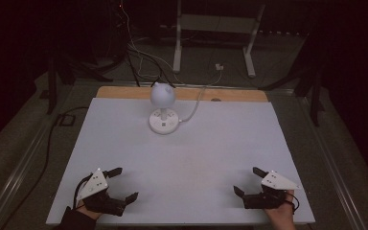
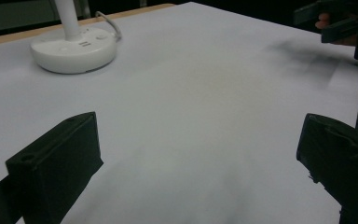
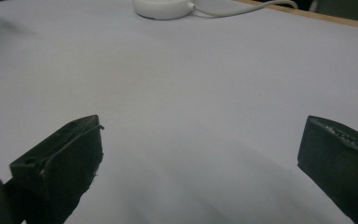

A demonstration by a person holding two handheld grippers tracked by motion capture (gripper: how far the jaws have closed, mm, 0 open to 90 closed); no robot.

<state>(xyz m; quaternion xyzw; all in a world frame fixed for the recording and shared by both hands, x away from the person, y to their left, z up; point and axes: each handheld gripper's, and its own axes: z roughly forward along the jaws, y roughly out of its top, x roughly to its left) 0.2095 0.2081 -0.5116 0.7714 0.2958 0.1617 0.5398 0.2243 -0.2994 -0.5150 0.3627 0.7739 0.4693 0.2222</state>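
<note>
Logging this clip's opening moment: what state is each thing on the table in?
Desk lamp: upright at the table's far edge, unlit, cord attached.
Left claw: open, nothing between its jaws, near the table's front edge.
Right claw: open, nothing between its jaws, near the front edge.

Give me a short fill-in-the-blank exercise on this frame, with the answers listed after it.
1. The white lamp stands near the ____ edge of the table.
2. The left gripper has its jaws ____.
3. Between the jaws of the right gripper there is ____.
4. The lamp's round head is ____ in colour.

Answers: far; open; nothing; white
</note>
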